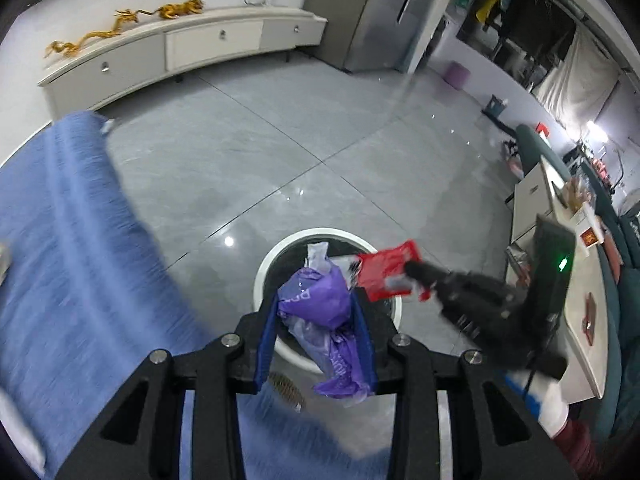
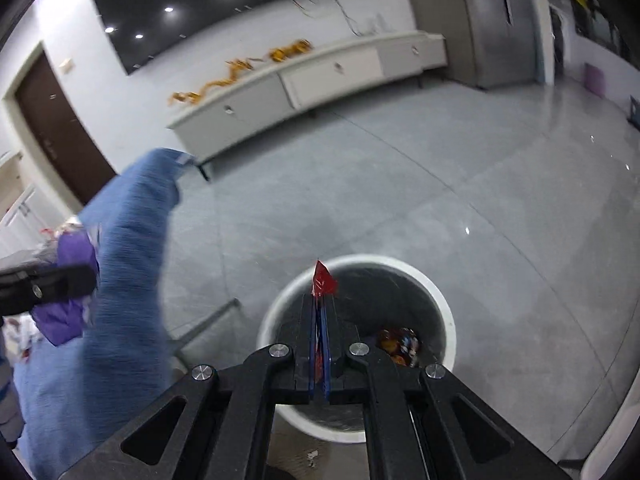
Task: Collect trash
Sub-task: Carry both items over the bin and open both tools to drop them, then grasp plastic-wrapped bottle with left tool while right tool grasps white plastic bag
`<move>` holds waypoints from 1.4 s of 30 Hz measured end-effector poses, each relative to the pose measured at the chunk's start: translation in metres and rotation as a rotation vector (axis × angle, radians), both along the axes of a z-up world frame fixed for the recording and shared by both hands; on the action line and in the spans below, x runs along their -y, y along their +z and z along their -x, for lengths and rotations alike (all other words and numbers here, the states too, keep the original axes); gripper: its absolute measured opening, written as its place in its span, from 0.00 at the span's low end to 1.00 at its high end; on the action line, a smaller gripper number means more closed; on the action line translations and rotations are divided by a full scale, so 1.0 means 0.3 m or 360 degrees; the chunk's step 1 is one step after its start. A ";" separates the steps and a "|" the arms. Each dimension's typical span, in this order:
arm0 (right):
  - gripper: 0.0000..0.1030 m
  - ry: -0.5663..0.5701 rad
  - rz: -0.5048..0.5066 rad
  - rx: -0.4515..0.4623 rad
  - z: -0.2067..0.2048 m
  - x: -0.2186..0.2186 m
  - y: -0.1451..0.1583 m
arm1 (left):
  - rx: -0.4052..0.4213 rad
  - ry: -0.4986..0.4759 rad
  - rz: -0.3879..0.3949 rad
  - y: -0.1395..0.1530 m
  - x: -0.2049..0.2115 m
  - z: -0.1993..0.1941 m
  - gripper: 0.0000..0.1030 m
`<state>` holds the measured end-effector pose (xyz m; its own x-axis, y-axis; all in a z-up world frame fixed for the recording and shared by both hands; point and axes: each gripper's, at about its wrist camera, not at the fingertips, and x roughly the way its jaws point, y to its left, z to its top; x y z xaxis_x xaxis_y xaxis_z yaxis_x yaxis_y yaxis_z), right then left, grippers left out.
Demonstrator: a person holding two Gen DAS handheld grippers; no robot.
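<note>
Both grippers tilt steeply down over the white bin (image 1: 280, 354) on the grey floor. The left gripper (image 1: 316, 316) has its jaws pinching a crumpled purple bag (image 1: 316, 300) above the bin's rim. The right gripper (image 2: 319, 344), jaws pressed together on a red wrapper (image 2: 322, 280), points into the bin's mouth.

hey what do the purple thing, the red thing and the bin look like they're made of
Purple bag: thin plastic film, crumpled and partly see-through, with printed lettering.
Red wrapper: glossy plastic or foil film, probably; it lies flat and catches the light, and from the right wrist it looks edge-thin.
Bin: smooth white rim, likely hard plastic; the dark inside with a sheen may be a liner.
</note>
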<state>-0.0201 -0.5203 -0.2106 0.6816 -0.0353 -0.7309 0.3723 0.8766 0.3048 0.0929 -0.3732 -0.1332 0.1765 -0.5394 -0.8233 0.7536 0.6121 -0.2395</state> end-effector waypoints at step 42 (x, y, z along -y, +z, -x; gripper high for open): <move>0.39 0.0689 0.0116 0.0300 -0.139 -0.665 0.426 | 0.0329 0.0812 0.0157 0.191 -1.041 0.048 0.59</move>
<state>0.0218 -0.3207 -0.0827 0.7655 0.2346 -0.5992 -0.0877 0.9605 0.2640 0.0785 -0.0610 -0.0760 0.5880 -0.4161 -0.6936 0.4050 0.8938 -0.1929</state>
